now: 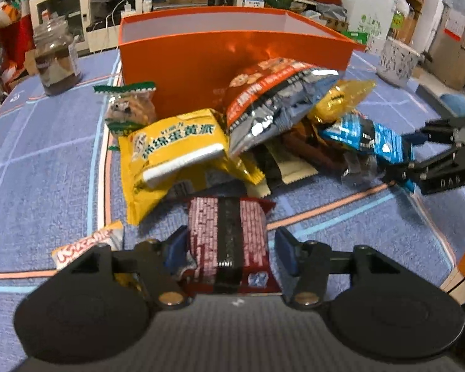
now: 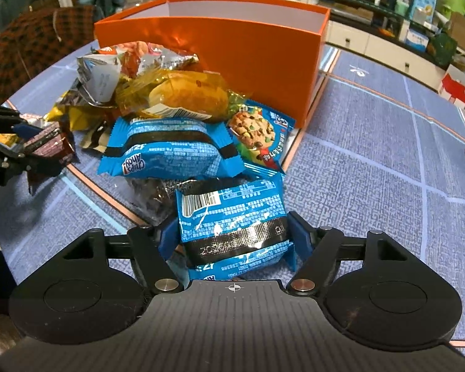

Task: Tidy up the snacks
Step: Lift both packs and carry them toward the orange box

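Observation:
An orange box (image 1: 232, 59) stands open on the blue mat, also in the right wrist view (image 2: 257, 52). A pile of snack packets lies in front of it. My left gripper (image 1: 229, 248) is shut on a dark red packet (image 1: 229, 238), seen from the side in the right wrist view (image 2: 46, 147). My right gripper (image 2: 234, 238) is shut on a blue Chips Ahoy packet (image 2: 232, 220), also in the left wrist view (image 1: 384, 148). A second blue packet (image 2: 170, 148), a bread roll packet (image 2: 186, 93) and a yellow pie packet (image 1: 170, 152) lie in the pile.
A glass jar (image 1: 57, 59) stands at the far left of the mat. A speckled white pot (image 1: 396, 62) stands at the far right. A small white and orange packet (image 1: 86, 245) lies beside my left gripper. Cluttered shelves and cabinets stand behind the table.

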A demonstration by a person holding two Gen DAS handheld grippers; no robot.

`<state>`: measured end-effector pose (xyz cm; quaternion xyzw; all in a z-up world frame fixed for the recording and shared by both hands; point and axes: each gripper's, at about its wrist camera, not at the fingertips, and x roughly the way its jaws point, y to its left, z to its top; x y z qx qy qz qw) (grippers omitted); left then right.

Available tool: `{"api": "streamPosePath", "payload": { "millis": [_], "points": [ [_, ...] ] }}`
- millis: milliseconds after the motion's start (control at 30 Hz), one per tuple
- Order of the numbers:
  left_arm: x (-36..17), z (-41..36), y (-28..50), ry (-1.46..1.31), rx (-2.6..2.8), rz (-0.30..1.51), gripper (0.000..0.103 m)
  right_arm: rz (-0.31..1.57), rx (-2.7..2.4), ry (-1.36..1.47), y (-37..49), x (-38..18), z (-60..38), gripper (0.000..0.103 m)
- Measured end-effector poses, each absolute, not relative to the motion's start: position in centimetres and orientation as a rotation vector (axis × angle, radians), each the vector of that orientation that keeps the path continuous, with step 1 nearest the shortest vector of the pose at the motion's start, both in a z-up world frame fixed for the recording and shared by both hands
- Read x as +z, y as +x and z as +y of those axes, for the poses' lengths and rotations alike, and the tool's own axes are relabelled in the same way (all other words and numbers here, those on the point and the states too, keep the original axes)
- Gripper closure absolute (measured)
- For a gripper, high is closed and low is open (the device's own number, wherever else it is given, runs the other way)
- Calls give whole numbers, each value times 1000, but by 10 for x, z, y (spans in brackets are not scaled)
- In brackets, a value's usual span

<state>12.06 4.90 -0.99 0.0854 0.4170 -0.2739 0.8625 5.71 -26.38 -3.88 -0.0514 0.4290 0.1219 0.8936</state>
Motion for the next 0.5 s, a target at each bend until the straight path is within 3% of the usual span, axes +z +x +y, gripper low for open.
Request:
{"api": "streamPosePath", "payload": {
  "millis": [33, 133, 200, 267, 500],
  "points": [
    [-11, 48, 119, 187, -574, 875, 34, 889, 248, -108, 57, -39, -264, 40],
    [-13, 45, 116, 199, -556, 866, 34, 891, 241, -98, 58, -39, -264, 38],
    [-13, 44, 115, 184, -536, 867, 37, 898, 233, -95, 59, -38, -262, 43],
    [-11, 44, 115, 176, -525, 866, 56, 911, 221, -90, 59, -36, -260, 49],
    [-6, 46, 113, 162, -435, 869, 55, 927, 146, -107, 59, -33, -255, 52]
  ]
}}
